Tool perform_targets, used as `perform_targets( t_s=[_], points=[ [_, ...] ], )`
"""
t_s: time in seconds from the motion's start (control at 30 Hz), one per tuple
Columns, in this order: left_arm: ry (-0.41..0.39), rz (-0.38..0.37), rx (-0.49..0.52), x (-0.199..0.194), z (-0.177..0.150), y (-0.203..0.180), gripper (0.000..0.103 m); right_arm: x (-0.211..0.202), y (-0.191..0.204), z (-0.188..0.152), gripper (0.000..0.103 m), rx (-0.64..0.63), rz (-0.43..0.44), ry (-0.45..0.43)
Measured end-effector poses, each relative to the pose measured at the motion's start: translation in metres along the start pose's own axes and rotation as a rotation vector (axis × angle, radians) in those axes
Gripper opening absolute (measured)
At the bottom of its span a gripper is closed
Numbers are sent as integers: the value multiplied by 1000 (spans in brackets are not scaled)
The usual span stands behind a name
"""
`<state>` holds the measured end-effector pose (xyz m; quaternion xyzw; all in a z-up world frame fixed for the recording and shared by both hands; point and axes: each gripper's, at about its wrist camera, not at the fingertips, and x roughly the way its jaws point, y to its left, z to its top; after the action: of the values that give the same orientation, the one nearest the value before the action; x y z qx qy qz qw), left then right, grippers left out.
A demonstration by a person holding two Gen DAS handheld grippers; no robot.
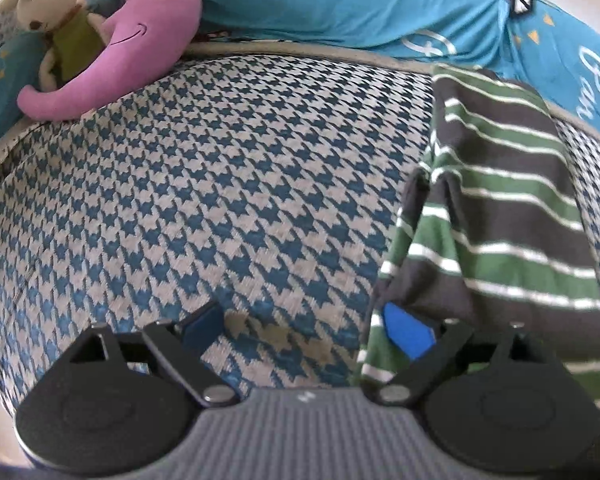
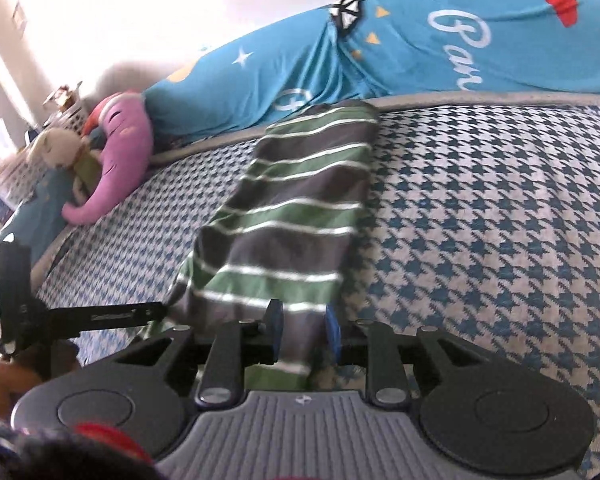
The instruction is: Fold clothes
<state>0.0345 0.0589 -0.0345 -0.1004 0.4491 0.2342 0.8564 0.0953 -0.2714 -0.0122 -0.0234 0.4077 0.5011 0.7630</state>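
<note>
A striped garment (image 2: 292,216) in green, grey and white lies as a long folded strip on the houndstooth bed cover (image 2: 480,220), running from the far edge toward me. My right gripper (image 2: 304,324) is shut on its near end, with cloth bunched between the blue pads (image 2: 275,320). In the left wrist view the same garment (image 1: 500,208) hangs at the right. My left gripper (image 1: 304,326) stands wide open over bare cover, its right pad (image 1: 406,330) touching the garment's left edge. One left finger (image 2: 140,311) shows beside the cloth in the right wrist view.
A purple plush elephant (image 1: 140,36) and a white plush rabbit (image 1: 56,12) lie at the far left of the bed. A teal printed quilt (image 2: 380,64) is heaped along the far edge. A wall rises behind. Part of a person (image 2: 4,384) shows at the lower left.
</note>
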Motion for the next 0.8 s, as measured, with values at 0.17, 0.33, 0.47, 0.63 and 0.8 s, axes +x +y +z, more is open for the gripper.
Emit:
perform_targets(
  t_s=[0.17, 0.33, 0.47, 0.63, 0.8],
  points=[
    [-32, -33, -21, -11, 12, -2, 97, 4, -7, 7, 27, 32, -3, -11],
    [-45, -59, 43, -17, 15, -21, 99, 10, -7, 10, 36, 18, -14, -15],
    [-29, -79, 50, -15, 19, -28, 99, 16, -8, 13, 39, 19, -16, -10],
    [-34, -89, 77, -16, 22, -39, 103, 22, -10, 17, 41, 29, -17, -12],
    [-41, -97, 100, -15, 25, -50, 103, 29, -13, 23, 42, 44, -14, -19]
  ],
)
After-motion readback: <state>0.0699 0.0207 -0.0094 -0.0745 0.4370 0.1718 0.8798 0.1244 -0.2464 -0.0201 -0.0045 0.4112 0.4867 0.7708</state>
